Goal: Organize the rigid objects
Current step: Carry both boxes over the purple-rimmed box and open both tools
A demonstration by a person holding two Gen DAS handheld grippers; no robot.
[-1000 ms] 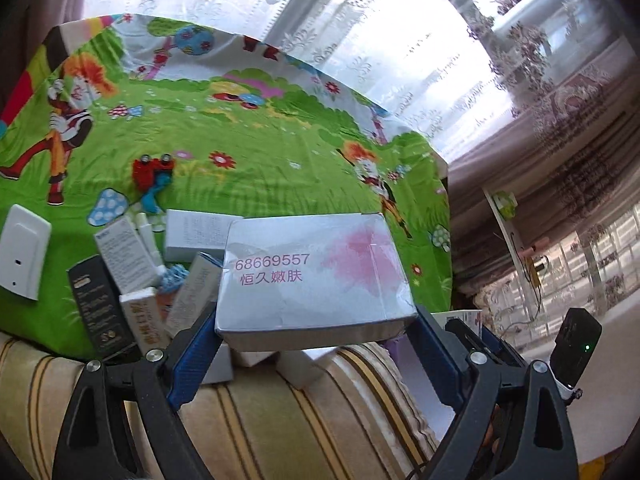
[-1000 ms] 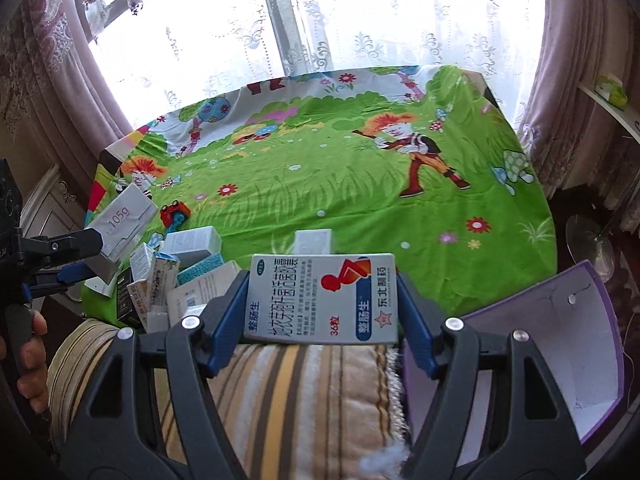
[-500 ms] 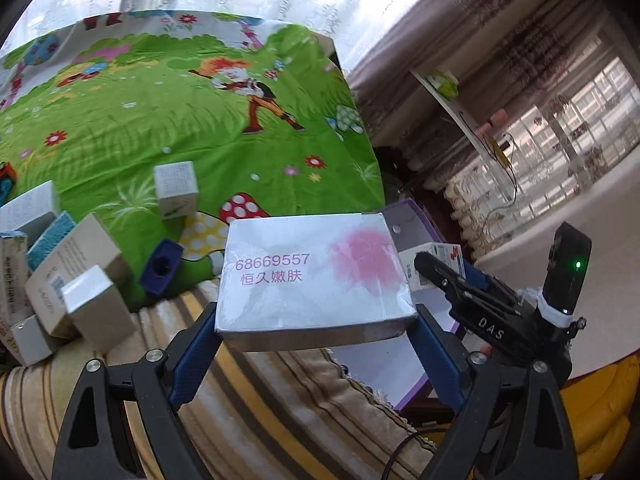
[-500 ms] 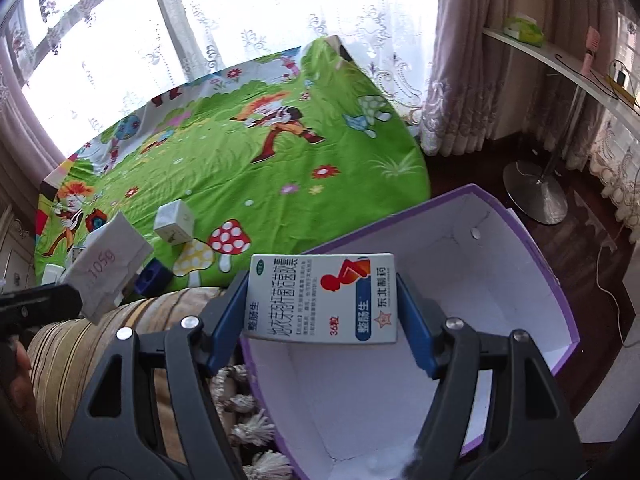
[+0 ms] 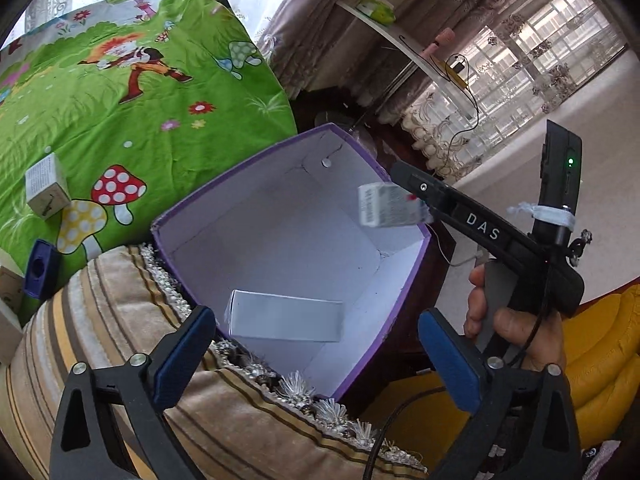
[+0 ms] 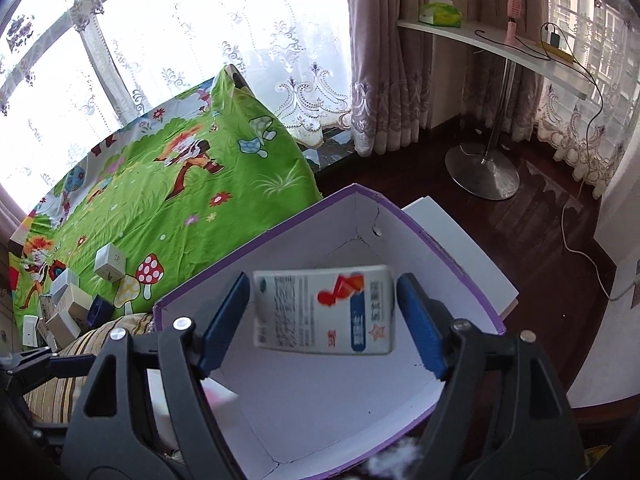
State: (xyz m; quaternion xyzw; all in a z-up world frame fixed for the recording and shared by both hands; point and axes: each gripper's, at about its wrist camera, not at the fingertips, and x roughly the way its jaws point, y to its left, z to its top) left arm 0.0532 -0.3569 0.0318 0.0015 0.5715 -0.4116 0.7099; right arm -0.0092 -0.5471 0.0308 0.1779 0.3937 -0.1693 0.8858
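Note:
A purple-walled box with a white inside [image 5: 192, 236] [image 6: 448, 264] stands by the striped cushion. My left gripper [image 5: 316, 356] is open above its near edge; the white box with pink print [image 5: 284, 316] is out of the jaws and inside the purple box. My right gripper [image 6: 324, 316] is open over the box; the white medicine carton with red and blue print [image 6: 324, 308] is blurred and loose between its pads, also in the left wrist view [image 5: 388, 206]. The white box's pink corner shows low left in the right wrist view [image 6: 218, 394].
Several small boxes [image 6: 108, 262] [image 5: 46, 188] lie on the green cartoon sheet [image 5: 120, 92] to the left. A dark blue block [image 5: 40, 270] sits at the cushion's edge. A stand table [image 6: 496, 152] and cables are on the dark floor to the right.
Both grippers swung right over the purple box and opened. The white box left the left gripper and fell into the box; the medicine carton came loose from the right gripper.

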